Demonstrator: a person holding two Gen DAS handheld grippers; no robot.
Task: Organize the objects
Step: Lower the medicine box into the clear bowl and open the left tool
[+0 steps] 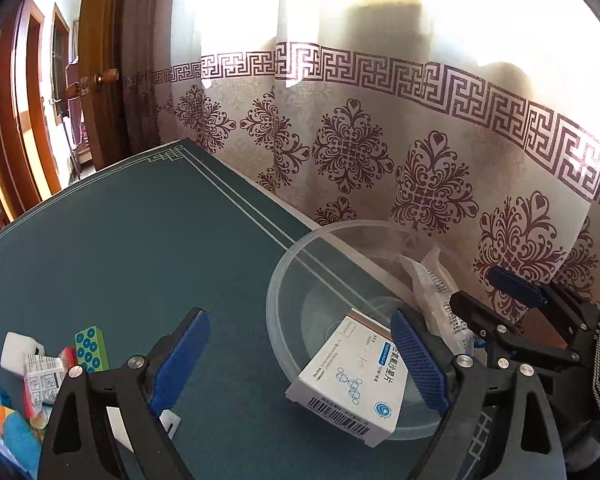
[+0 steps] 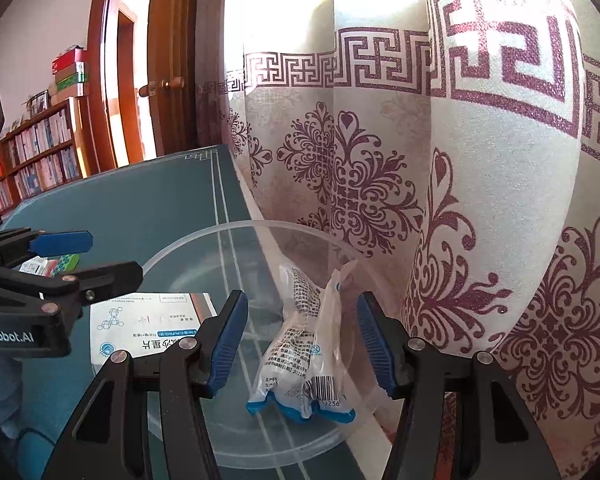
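A clear plastic bowl (image 1: 284, 280) (image 2: 172, 254) stands on the dark green table by the curtain. A white medicine box (image 1: 348, 380) (image 2: 148, 324) leans over the bowl's near rim, partly inside. A clear plastic packet with blue ends (image 2: 300, 344) (image 1: 440, 304) lies inside the bowl. My left gripper (image 1: 300, 364) is open, its right pad beside the box and not gripping it. My right gripper (image 2: 300, 340) is open, with the packet lying loose between its fingers. The right gripper shows in the left wrist view (image 1: 488, 296); the left gripper shows in the right wrist view (image 2: 88, 256).
Small items lie at the table's near left: a green tile with blue dots (image 1: 92, 348), a white block (image 1: 18, 350), sachets (image 1: 44, 376) and blue-orange packets (image 1: 8, 428). A patterned curtain (image 1: 380, 140) hangs right behind the bowl. A bookshelf (image 2: 36, 160) and wooden door stand at left.
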